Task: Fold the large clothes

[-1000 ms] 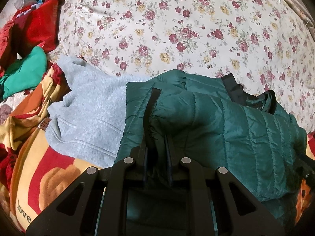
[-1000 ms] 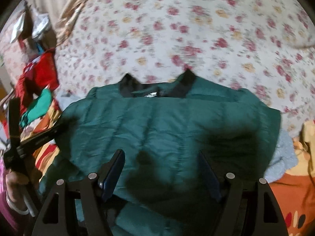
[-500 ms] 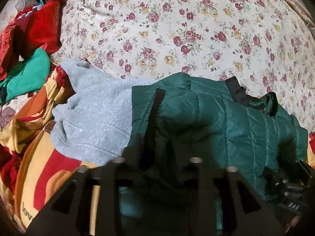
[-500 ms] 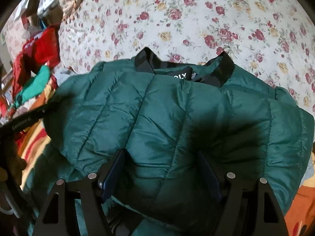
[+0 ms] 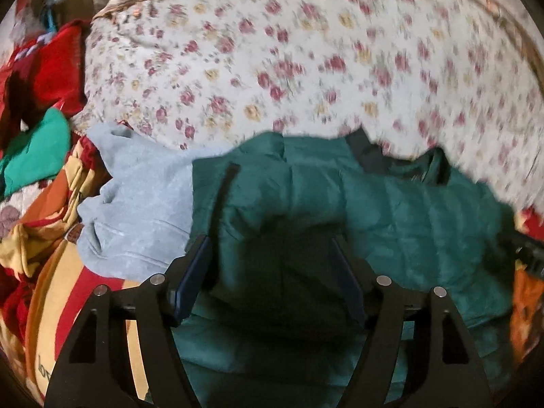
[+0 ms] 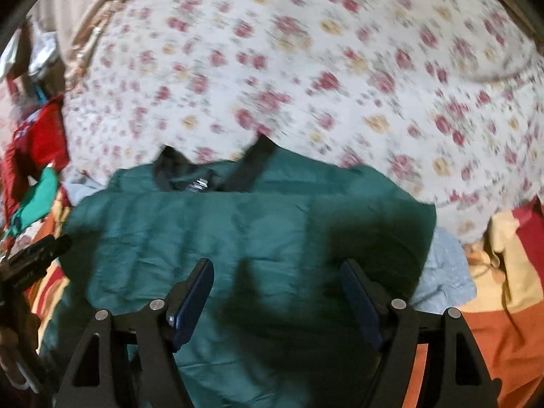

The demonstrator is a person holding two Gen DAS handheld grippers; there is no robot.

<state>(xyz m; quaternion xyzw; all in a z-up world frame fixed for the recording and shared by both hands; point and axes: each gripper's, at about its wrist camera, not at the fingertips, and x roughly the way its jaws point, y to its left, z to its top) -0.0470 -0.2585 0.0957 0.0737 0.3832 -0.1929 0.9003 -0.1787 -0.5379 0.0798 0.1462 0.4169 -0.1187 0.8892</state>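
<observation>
- The dark green quilted puffer jacket (image 6: pixel 251 234) lies folded on the bed's floral-print sheet (image 6: pixel 306 68), black collar at the far edge, so the body faces the person for the next fold.
- The left tool (image 5: pixel 272 272) has just been opening; its jaws stand wide, green fabric beneath them but nothing pinched, letting the folded side settle.
- The right tool (image 6: pixel 277 292) hovers over the jacket's middle, jaws wide and empty.
- A pale grey fleece sweatshirt (image 5: pixel 136 210) lies partly under the jacket, likely waiting its turn.
</observation>
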